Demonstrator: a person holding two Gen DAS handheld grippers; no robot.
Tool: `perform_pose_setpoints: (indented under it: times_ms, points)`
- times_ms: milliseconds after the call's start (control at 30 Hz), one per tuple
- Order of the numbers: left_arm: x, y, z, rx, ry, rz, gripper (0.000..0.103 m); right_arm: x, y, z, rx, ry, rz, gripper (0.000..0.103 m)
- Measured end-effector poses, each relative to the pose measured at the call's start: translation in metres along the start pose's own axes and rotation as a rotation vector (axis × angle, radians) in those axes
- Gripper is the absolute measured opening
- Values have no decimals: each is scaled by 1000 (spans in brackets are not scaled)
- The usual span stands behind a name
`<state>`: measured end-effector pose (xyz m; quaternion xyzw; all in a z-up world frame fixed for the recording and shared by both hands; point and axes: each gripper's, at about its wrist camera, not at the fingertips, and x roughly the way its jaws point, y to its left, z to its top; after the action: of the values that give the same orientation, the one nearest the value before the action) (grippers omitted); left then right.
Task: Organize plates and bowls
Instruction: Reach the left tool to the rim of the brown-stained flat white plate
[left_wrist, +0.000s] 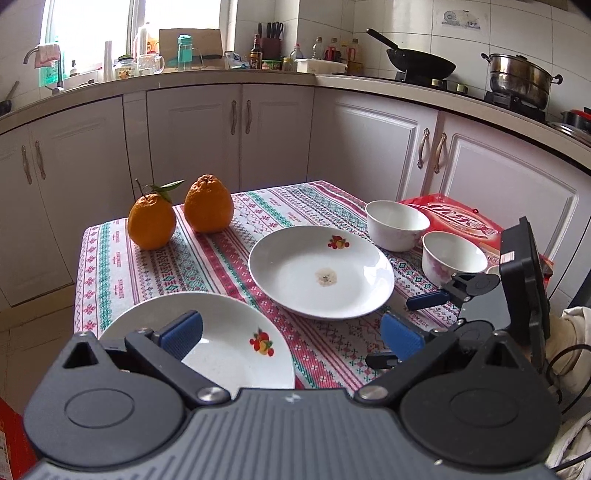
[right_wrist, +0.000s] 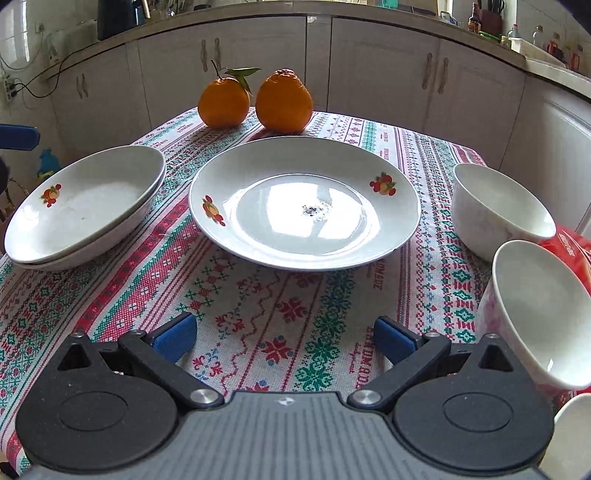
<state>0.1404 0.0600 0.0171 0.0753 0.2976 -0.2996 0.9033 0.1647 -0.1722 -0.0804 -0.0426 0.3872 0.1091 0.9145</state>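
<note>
Both my left tongs (left_wrist: 291, 338) and right tongs (right_wrist: 284, 338) are spread, empty. The white glazed fruit-print plate (right_wrist: 304, 203), frame centre, looks slick and breakable; I'd pinch its near rim.

The left tool (left_wrist: 291, 334) has a ribbed grey housing with a small white mark at its front edge. To either side of that mark sit round black discs, black linkage arms and silver pivot screws. The fingers end in ribbed blue pads (left_wrist: 183, 334). The right tool (right_wrist: 284, 338) is built the same: grey ribbed body, black discs, silver screws, blue pads (right_wrist: 175, 338). In the left wrist view, right of the white mark, the right tool shows side-on as a black block with a small label, a black cable and pale cloth beside it.
</note>
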Motion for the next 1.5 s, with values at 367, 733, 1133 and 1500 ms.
perform_pose_setpoints:
  times_ms: [367, 733, 1133, 1500]
  points:
    - [58, -11, 45, 118, 34, -59, 102, 12, -3, 11, 8, -22, -7, 103]
    - [148, 1, 78, 143, 187, -102, 102, 20, -10, 20, 11, -9, -8, 103]
    - [220, 10, 89, 174, 353, -146, 100, 26, -16, 25, -5, -18, 2, 103]
    - [240, 11, 87, 200, 421, -182, 95, 28, -20, 28, -1, -40, 14, 103]
